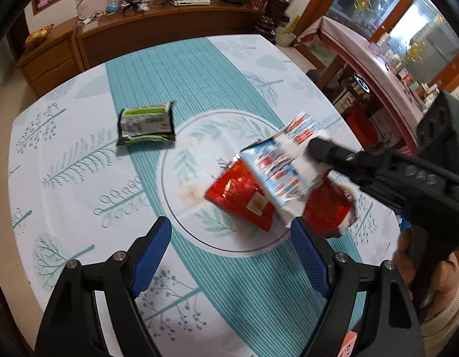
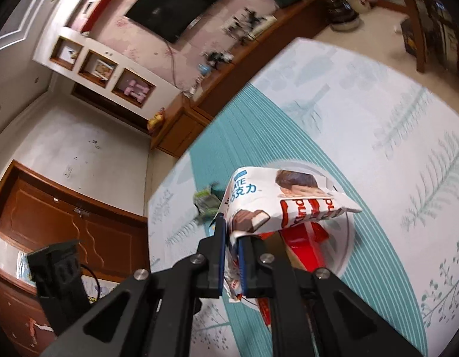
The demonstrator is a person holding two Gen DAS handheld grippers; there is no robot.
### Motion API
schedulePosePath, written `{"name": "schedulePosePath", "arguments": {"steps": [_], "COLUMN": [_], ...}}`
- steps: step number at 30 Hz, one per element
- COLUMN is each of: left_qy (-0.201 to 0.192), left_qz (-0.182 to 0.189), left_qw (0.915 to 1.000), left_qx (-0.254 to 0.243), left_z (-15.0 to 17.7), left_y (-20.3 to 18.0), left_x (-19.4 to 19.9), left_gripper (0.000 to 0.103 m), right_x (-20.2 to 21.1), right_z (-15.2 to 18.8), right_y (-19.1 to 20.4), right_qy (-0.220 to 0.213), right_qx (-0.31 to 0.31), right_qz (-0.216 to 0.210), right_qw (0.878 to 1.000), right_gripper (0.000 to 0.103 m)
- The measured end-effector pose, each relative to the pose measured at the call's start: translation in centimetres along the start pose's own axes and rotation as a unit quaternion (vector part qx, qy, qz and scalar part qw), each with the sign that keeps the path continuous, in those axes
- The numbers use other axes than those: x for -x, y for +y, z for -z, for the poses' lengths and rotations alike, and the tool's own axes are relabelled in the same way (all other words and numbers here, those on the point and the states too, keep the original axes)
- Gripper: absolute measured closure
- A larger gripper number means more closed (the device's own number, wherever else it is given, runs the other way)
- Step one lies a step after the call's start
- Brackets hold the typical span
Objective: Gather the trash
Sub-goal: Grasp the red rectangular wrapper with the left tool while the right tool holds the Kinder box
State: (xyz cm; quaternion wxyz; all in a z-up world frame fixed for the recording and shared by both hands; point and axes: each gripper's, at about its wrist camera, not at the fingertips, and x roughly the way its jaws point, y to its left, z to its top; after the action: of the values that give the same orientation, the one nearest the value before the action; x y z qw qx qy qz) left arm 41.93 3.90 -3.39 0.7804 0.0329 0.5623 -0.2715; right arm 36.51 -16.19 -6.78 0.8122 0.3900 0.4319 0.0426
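- Right gripper [image 2: 232,238]: jaws pinched tight on one crumpled edge of the white chocolate wrapper [image 2: 289,199], so it hangs free, just above the red wrapper [image 1: 241,196] on the table [image 1: 81,136], prob for carrying off.
- Left gripper [image 1: 231,250]: jaws wide apart, nothing held, just short of the red wrapper; likely next pick.
- Green-black packet [image 1: 145,126] lies flat, well apart beyond the red wrapper.
- White wrapper: creased, empty-looking, boy's face, red lettering.

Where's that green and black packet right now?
In the left wrist view, the green packet lies alone on the tablecloth, up and left of the red wrapper.
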Motion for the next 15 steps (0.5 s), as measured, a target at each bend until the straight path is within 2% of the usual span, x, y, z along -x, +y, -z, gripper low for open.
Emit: {"name": "schedulePosePath", "arguments": {"steps": [2, 5, 15], "left_qy": [0.004, 0.008, 0.013], "left_qz": [-0.003, -0.004, -0.003], "left_qw": [1.0, 0.9999, 0.9999], "left_qx": [-0.004, -0.005, -0.01], "left_z": [0.2, 0.4, 0.6], "left_y": [-0.4, -0.6, -1.5], "left_x": [-0.2, -0.5, -0.9], "left_gripper": [0.022, 0.022, 0.022], "right_x": [-0.5, -0.7, -0.3], "right_z": [0.5, 1.1, 0.7], "right_y": [-1.0, -2.0, -1.4], "right_qy": [0.014, 0.021, 0.02], "right_qx": [-0.008, -0.016, -0.009], "right_qz": [0.01, 0.004, -0.002], "right_qw": [1.0, 1.0, 1.0], "right_gripper": [0.093, 0.092, 0.092]}}
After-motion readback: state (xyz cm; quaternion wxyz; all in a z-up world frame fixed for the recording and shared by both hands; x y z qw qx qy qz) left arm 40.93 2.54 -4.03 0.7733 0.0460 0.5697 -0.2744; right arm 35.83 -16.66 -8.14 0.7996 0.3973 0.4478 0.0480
